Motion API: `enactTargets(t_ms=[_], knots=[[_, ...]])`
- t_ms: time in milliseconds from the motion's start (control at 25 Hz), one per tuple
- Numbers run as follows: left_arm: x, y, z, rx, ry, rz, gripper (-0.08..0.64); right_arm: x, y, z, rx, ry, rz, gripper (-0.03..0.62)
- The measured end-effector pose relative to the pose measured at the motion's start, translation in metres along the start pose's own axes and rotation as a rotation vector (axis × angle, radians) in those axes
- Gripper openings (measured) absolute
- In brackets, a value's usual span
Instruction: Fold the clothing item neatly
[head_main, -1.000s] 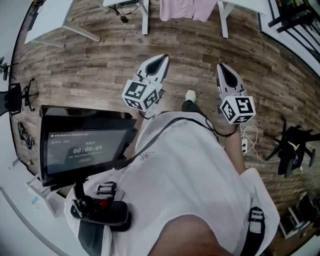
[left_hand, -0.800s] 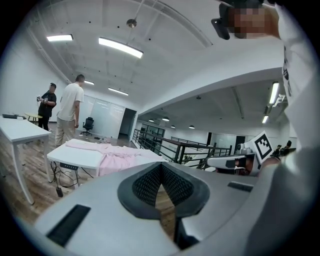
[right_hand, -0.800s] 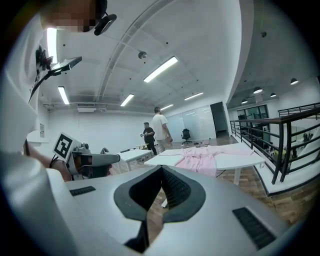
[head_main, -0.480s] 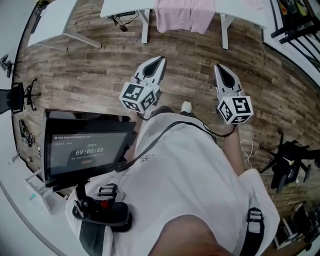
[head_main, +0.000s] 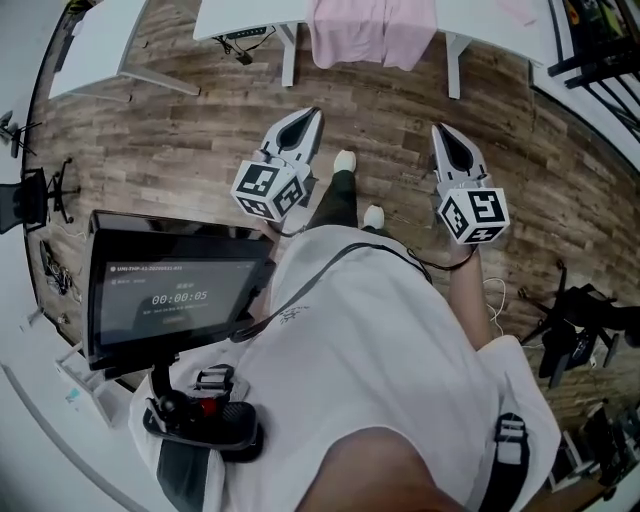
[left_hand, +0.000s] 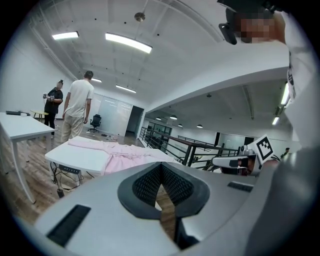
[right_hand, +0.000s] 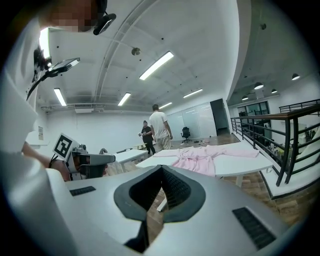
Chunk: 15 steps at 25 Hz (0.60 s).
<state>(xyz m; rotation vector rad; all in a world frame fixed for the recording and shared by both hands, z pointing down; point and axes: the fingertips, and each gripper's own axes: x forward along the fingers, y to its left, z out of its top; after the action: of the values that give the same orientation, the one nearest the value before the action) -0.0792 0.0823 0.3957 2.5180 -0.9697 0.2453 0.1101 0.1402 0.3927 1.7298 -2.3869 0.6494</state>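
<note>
A pink clothing item (head_main: 370, 30) lies spread on a white table (head_main: 250, 12) ahead, with part of it hanging over the front edge. Both gripper views show it too, as the pink garment (left_hand: 125, 152) and the pink garment (right_hand: 200, 160). My left gripper (head_main: 312, 115) is held above the wooden floor, well short of the table, shut and empty. My right gripper (head_main: 440, 130) is level with it on the right, also shut with nothing between the jaws. Each gripper points towards the table, and each shows from the side in the other's view.
A monitor on a stand (head_main: 175, 290) is close at my left. A second white table (head_main: 100, 40) stands at the far left. Tripod gear and cables (head_main: 575, 320) lie on the floor at the right. Two people (left_hand: 75, 110) stand beyond the table, a black railing (left_hand: 170, 142) to its right.
Both grippers have moved forward towards the table, still shut. More of the table and pink garment shows at the top of the head view, and a leg has stepped forward.
</note>
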Motion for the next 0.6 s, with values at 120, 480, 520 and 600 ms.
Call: enactTargets(t_ms=[120,480,520,600], knots=[[0.019,0.011,0.008,0.024,-0.003,-0.024,-0.002,0.015,-0.009,0.007,0.005,-0.014,-0.026,-0.003],[0.062,0.039,0.034,0.037,-0.013,-0.077,-0.002,0.051,-0.032,0.033,0.016,-0.035,-0.081,-0.003],[0.070,0.048,0.037,0.036,-0.006,-0.081,-0.002,0.062,-0.036,0.036,0.017,-0.029,-0.090,-0.003],[0.083,0.062,0.041,0.043,0.004,-0.095,-0.002,0.079,-0.040,0.040,0.021,-0.028,-0.107,-0.003]])
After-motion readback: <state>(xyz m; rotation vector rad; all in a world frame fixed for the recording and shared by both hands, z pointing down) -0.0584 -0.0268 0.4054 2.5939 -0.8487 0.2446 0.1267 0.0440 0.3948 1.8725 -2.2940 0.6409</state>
